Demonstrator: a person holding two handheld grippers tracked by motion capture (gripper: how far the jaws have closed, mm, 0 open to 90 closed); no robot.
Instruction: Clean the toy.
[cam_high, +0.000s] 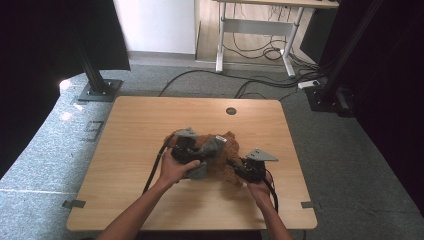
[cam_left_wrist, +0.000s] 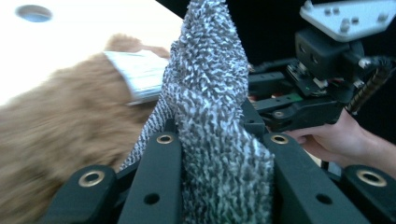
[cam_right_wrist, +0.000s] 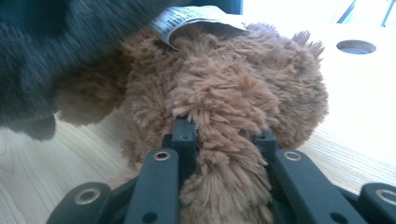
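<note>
Jaws first: those of my left gripper (cam_left_wrist: 219, 154) are pinched on a fold of the grey knitted cloth (cam_left_wrist: 210, 84), and those of my right gripper (cam_right_wrist: 224, 154) on a tuft of the brown plush toy (cam_right_wrist: 224, 88). Both lie mid-worktop (cam_high: 140, 125), the cloth draped over the toy. They look light, soft and limp, so I judge bunched folds grip best, while the fur may slip and the white label (cam_right_wrist: 196, 16) could tear.

I am showing black, flat-sided jaws with brass-ringed screw holes near their bases, while behind them my right gripper (cam_high: 239, 166) is wearing a grey three-cornered plate (cam_high: 261, 155) and trailing a black cable (cam_high: 273, 192).
</note>
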